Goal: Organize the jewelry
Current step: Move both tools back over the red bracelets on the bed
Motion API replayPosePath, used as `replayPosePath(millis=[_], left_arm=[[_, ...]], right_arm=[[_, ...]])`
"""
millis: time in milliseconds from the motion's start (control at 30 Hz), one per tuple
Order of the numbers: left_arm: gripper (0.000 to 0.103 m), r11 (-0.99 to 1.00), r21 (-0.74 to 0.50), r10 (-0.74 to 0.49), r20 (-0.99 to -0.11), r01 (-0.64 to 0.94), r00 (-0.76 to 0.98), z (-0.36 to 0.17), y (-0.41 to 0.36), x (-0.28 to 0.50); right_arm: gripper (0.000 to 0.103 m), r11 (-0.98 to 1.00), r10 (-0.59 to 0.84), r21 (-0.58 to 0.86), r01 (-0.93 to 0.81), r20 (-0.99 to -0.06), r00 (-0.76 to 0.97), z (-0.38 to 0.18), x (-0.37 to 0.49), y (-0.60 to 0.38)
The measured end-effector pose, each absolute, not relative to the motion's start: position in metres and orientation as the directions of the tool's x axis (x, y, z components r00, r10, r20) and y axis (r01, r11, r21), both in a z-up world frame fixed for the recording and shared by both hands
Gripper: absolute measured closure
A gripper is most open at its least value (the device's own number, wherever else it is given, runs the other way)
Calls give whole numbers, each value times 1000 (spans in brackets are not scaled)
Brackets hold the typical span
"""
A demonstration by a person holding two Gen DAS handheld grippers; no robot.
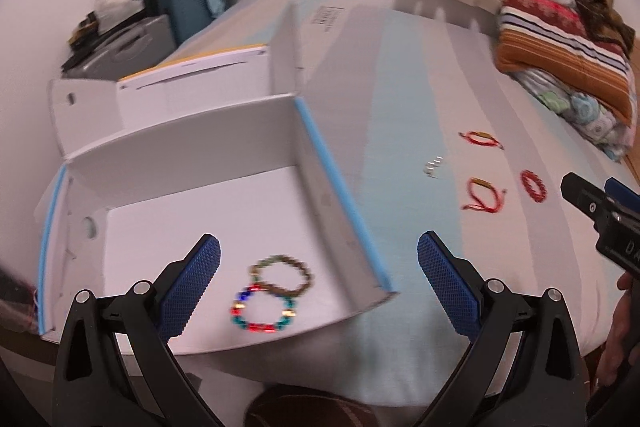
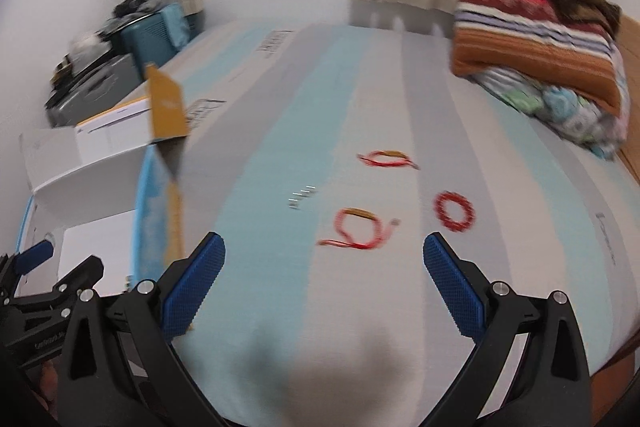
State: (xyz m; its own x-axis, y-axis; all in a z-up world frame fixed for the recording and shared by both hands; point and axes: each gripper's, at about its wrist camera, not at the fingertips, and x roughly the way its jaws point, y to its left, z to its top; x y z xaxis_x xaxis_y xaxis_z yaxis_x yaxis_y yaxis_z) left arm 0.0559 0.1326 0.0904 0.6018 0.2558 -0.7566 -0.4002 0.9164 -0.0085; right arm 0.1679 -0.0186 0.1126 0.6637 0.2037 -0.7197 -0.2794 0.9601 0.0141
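Observation:
An open white box (image 1: 192, 155) with blue edges sits on the bed at the left. Inside lie a brown bead bracelet (image 1: 282, 277) and a multicoloured bead bracelet (image 1: 262, 311). My left gripper (image 1: 318, 287) is open and empty above the box's front right corner. On the striped sheet lie a red cord bracelet (image 2: 358, 229), a second red cord bracelet (image 2: 386, 158), a red bead bracelet (image 2: 455, 211) and small silver pieces (image 2: 302, 197). My right gripper (image 2: 324, 283) is open and empty, just short of the near cord bracelet. It also shows in the left wrist view (image 1: 600, 203).
Folded blankets (image 2: 540, 59) are stacked at the bed's far right. The box's lid flap (image 2: 166, 107) stands up at the left. A cluttered stand with a blue case (image 1: 188, 7) and a lamp sits by the wall. Curtains hang behind the bed.

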Motion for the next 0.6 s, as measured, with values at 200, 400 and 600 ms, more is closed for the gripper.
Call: replayPosePath(millis=[200,400,600], left_arm=[[6,940,-16,212,-754,-341,622,87,87,83],[6,962,-18,168,-750,-274,640,75,47,118],[6,974,-9,141,-755,-226,640,48,15,163]], right_arm=[[8,977,153,11,-214,-736,660,106,184,-74],[8,980,119,-23,-199,-734,669,95,200,-108],[8,982,93,-43,-183,-734,673,71,232,-128]])
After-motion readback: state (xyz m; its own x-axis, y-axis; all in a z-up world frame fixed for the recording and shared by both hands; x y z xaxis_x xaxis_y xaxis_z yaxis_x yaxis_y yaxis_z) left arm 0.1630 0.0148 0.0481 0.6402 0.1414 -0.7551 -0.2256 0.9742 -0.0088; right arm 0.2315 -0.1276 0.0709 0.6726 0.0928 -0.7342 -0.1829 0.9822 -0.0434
